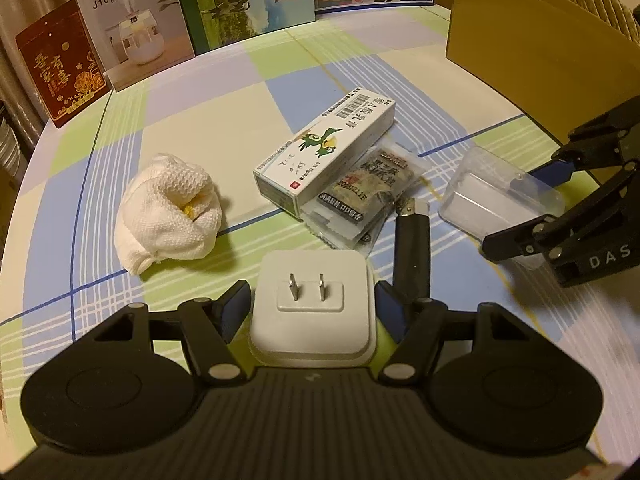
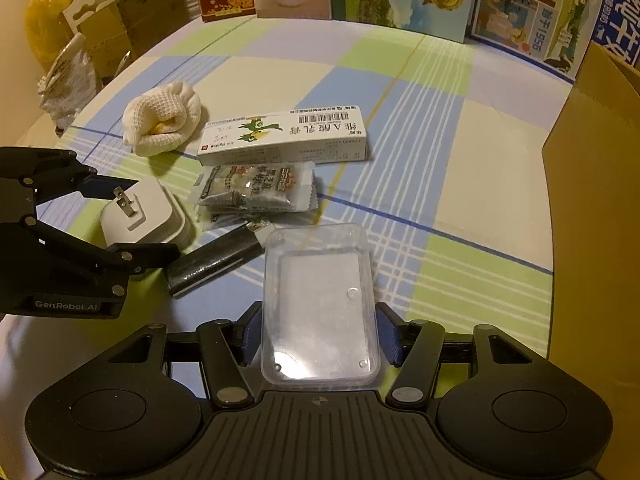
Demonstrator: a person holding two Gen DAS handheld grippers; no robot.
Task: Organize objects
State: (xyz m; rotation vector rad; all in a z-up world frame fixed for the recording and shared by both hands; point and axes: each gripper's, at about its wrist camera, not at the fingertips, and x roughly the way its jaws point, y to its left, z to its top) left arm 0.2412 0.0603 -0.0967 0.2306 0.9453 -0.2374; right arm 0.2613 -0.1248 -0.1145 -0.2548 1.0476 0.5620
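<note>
Already the left gripper [image 1: 312,308] has its fingers closed on the white charger [image 1: 312,304], rigid and compact; the right gripper [image 2: 318,332] clamps the clear plastic case [image 2: 320,304], light, slippery, probably crushable, best held at its side walls.

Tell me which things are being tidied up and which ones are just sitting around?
Being tidied:
- white plug, held by the left gripper
- clear plastic case, held by the right gripper
- medicine box
- snack packets
- black stick
- white cloth
- cardboard box, probably where things go

Just sitting around:
- humidifier box
- red box
- yellow bag
</note>
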